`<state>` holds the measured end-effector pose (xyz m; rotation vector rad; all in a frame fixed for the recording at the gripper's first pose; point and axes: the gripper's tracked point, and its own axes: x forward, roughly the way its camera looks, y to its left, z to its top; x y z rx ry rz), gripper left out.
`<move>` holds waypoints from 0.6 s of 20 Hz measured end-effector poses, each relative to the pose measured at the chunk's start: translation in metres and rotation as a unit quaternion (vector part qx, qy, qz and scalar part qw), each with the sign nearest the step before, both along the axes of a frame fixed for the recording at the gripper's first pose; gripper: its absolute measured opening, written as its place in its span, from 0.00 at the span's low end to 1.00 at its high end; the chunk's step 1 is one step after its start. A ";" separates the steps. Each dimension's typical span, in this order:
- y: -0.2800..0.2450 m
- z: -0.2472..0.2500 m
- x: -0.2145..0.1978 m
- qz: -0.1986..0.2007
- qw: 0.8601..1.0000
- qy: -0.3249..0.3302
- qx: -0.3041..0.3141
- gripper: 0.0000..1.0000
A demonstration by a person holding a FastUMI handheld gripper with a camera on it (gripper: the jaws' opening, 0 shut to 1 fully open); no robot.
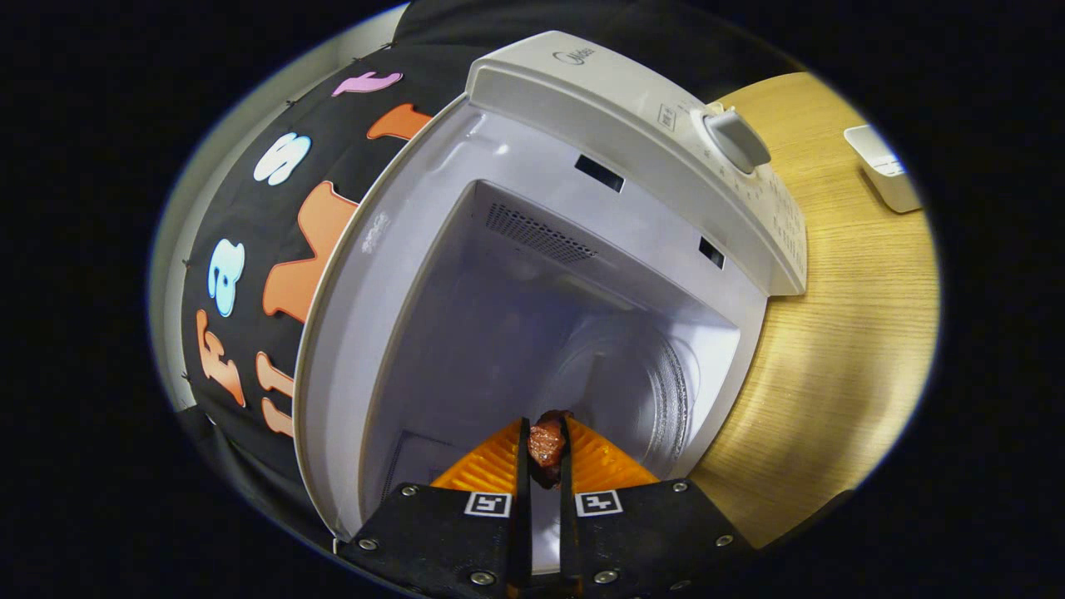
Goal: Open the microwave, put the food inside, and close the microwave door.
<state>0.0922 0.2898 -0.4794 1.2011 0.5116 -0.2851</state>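
Note:
A white microwave [632, 116] stands on the wooden table with its door swung away, so the pale cavity [532, 333] lies straight ahead. Inside it rests the round glass turntable [641, 391]. My gripper [545, 445] is shut on a small reddish-brown piece of food [546, 443], pinched between both fingers. The fingers sit at the mouth of the cavity, with the food held in front of the turntable's near side. The view is tilted, so the microwave looks rolled over. Its control panel with a grey knob [736, 140] lies beyond the cavity's far side.
The light wooden table [840, 333] runs along the control-panel side of the microwave. A small white box [884, 166] sits on it further off. The black booth cloth [274, 274] hangs on the other side of the microwave.

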 end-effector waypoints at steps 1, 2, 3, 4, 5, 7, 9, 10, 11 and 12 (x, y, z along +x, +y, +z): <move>0.000 0.000 0.002 -0.002 1.000 0.005 0.001 0.14; 0.000 -0.004 0.002 -0.005 1.000 0.008 0.002 0.15; 0.002 -0.005 0.002 -0.004 1.000 0.015 0.005 0.17; 0.009 -0.014 0.003 0.000 1.000 0.022 0.007 0.18; 0.010 -0.015 -0.003 0.009 0.999 0.032 0.006 0.23; 0.010 -0.017 -0.005 0.026 0.999 0.039 -0.007 0.44; 0.014 -0.023 -0.013 0.062 0.996 0.063 0.004 0.76; 0.015 -0.020 -0.015 0.077 0.995 0.065 0.011 0.82; 0.015 -0.020 -0.016 0.096 0.993 0.070 0.008 0.88; 0.010 -0.018 -0.021 0.115 0.990 0.077 -0.008 0.91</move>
